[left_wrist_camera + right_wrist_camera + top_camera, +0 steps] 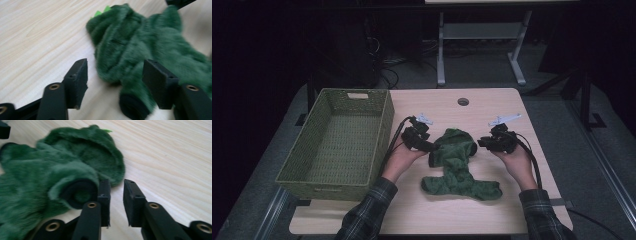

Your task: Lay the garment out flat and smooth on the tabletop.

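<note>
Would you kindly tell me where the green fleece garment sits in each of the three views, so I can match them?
High view: the green fleece garment lies mid-table between the left gripper and right gripper.
Left gripper view: it takes up the upper right, reaching between the jaws.
Right gripper view: it takes up the left half, beside the left jaw.
Shared landmark: the light wooden table.
</note>
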`<act>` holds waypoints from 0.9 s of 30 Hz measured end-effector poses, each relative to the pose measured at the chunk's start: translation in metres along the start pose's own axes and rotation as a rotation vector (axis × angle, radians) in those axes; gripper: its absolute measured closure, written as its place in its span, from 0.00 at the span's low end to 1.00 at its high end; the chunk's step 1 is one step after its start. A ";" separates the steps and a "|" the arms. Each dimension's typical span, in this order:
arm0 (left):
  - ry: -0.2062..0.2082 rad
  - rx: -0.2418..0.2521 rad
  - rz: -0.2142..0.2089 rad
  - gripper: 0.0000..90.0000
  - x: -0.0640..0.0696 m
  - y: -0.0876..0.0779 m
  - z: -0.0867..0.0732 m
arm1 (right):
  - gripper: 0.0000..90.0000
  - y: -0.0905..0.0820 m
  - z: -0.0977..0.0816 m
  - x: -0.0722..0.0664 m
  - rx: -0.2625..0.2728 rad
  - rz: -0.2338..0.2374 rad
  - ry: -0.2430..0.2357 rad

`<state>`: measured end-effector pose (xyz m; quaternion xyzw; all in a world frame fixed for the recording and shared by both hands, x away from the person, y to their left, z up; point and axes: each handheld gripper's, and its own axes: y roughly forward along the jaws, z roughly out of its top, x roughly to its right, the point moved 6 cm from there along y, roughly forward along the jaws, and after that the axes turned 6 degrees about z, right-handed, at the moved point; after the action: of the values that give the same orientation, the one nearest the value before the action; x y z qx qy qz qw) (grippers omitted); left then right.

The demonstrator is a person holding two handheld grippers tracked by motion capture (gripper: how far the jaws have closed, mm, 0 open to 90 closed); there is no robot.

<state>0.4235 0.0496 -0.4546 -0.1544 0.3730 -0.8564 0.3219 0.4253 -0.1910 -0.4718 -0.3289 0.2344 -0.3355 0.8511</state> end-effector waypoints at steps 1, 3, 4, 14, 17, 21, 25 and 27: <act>0.007 0.003 -0.001 0.37 0.002 -0.003 -0.002 | 0.77 -0.002 0.000 -0.002 0.004 0.006 0.003; 0.005 0.013 -0.012 0.33 0.007 -0.008 -0.005 | 0.72 -0.005 -0.002 -0.006 0.016 0.016 0.004; 0.009 0.013 -0.016 0.31 0.010 -0.010 -0.008 | 0.71 -0.006 -0.002 -0.008 0.030 0.014 0.003; 0.042 0.029 -0.037 0.16 0.033 -0.030 -0.044 | 0.62 -0.018 -0.013 -0.023 0.039 0.013 -0.020; 0.056 0.033 -0.051 0.15 0.042 -0.036 -0.057 | 0.60 -0.020 -0.018 -0.026 0.028 0.012 -0.025; 0.063 0.042 -0.054 0.15 0.049 -0.043 -0.068 | 0.58 -0.022 -0.022 -0.028 0.036 0.008 -0.026; 0.065 0.043 -0.057 0.14 0.058 -0.046 -0.079 | 0.59 -0.021 -0.027 -0.028 0.030 0.012 -0.022; 0.085 0.032 -0.051 0.14 0.063 -0.047 -0.085 | 0.59 -0.022 -0.027 -0.030 0.030 0.013 -0.026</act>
<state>0.3135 0.0779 -0.4755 -0.1221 0.3684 -0.8760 0.2864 0.3799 -0.1922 -0.4687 -0.3187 0.2205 -0.3293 0.8610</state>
